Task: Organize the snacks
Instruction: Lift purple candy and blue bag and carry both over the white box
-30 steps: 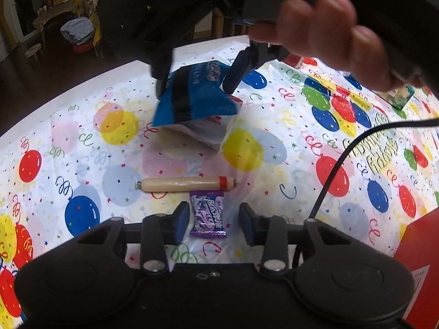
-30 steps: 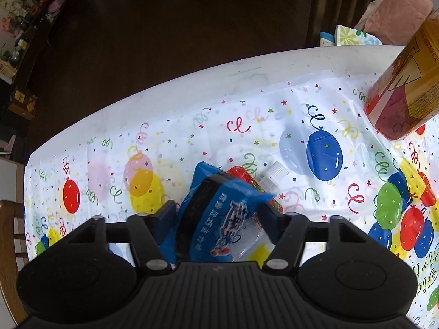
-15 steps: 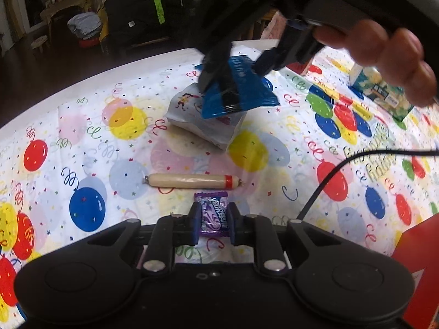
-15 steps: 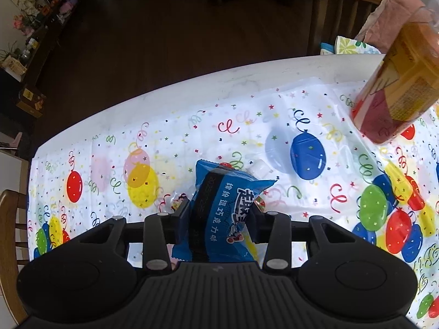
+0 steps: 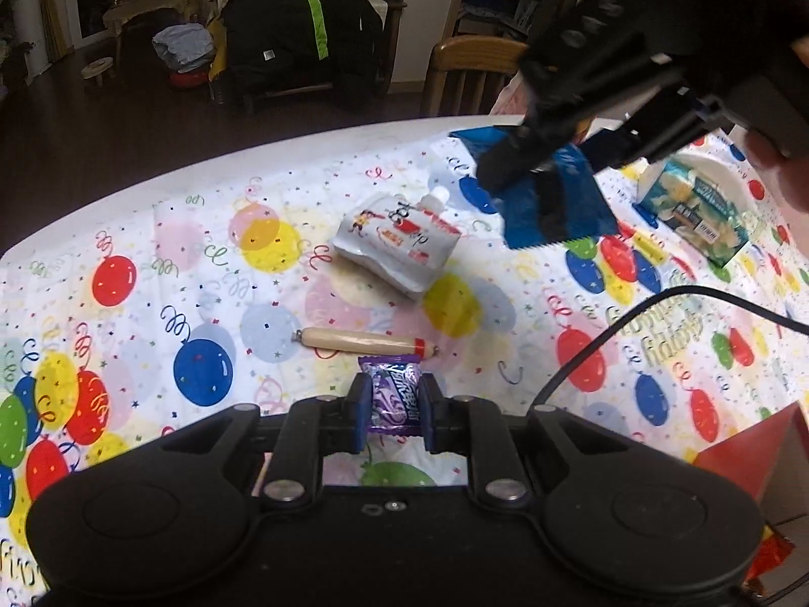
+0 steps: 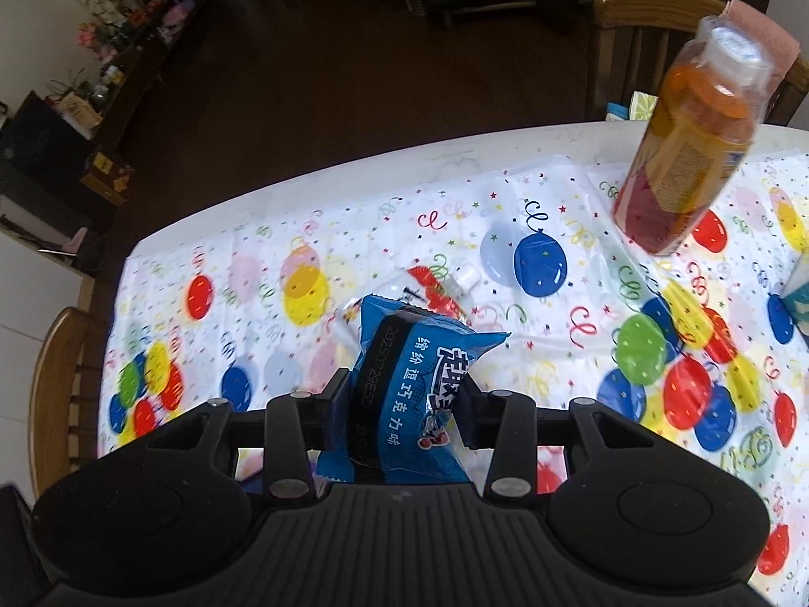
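A small purple foil-wrapped candy [image 5: 394, 397] sits pinched between the blue pads of the left gripper [image 5: 393, 407], its crinkled wrapper bulging slightly above the fingers, low over the table. Just beyond it lies a slim beige sausage stick with a red end band [image 5: 366, 343], flat on the cloth, and farther out a soft white spouted drink pouch with red print [image 5: 399, 237] rests on its back. The right gripper [image 6: 404, 404] is clamped on a glossy blue plastic snack packet with a black stripe and white lettering [image 6: 409, 394], held clear above the table; from the left wrist view the same packet [image 5: 553, 197] hangs with its serrated edge downward (that view is blurred around the fingers). Past it stands a tall clear bottle of orange drink with a red-and-yellow label [image 6: 690, 141], and a small blue-and-cream carton [image 5: 698, 212] sits to the right. Everything rests on a thin, shiny white plastic tablecloth printed with coloured balloons, streamers and stars [image 5: 151, 273], laid over a pale table whose bare rim shows at the far edge. A black cable [image 5: 607, 339] arcs across the cloth. Around the table are curved wooden chairs [image 6: 60, 379], a dark wood floor, and a black jacket with a lime stripe [image 5: 298, 45].
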`<action>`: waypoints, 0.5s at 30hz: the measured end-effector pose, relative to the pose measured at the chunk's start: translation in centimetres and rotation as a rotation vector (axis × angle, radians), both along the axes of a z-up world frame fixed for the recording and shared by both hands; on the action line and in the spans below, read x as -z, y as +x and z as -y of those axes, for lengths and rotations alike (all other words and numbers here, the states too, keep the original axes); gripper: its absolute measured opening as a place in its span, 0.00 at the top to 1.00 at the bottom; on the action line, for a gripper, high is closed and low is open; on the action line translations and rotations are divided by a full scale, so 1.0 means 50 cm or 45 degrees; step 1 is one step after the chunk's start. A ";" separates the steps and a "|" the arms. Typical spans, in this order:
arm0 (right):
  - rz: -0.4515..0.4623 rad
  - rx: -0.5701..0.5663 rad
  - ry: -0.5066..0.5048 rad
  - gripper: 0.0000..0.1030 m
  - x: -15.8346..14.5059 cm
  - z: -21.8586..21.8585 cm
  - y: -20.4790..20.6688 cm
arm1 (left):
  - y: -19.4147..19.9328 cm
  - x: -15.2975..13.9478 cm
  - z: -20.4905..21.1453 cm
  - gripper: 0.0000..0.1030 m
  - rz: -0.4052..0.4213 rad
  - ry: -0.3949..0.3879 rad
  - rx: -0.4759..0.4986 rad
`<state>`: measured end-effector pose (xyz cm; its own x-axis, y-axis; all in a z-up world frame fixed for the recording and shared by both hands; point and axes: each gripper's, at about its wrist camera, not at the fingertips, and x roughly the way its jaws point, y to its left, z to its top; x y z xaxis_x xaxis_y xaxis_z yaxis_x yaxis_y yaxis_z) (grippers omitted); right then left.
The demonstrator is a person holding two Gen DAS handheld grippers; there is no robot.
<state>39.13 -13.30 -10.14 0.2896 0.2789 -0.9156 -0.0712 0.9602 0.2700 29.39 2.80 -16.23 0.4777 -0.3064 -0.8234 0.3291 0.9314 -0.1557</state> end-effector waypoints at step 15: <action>0.072 -0.085 0.053 0.61 -0.141 0.064 -0.227 | -0.130 -0.138 -0.015 0.83 0.031 -0.042 -0.018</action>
<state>27.78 -16.48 -3.08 0.3203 0.3369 -0.8854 -0.1510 0.9408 0.3034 22.91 3.54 -9.34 0.5017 -0.3263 -0.8011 0.3201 0.9304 -0.1784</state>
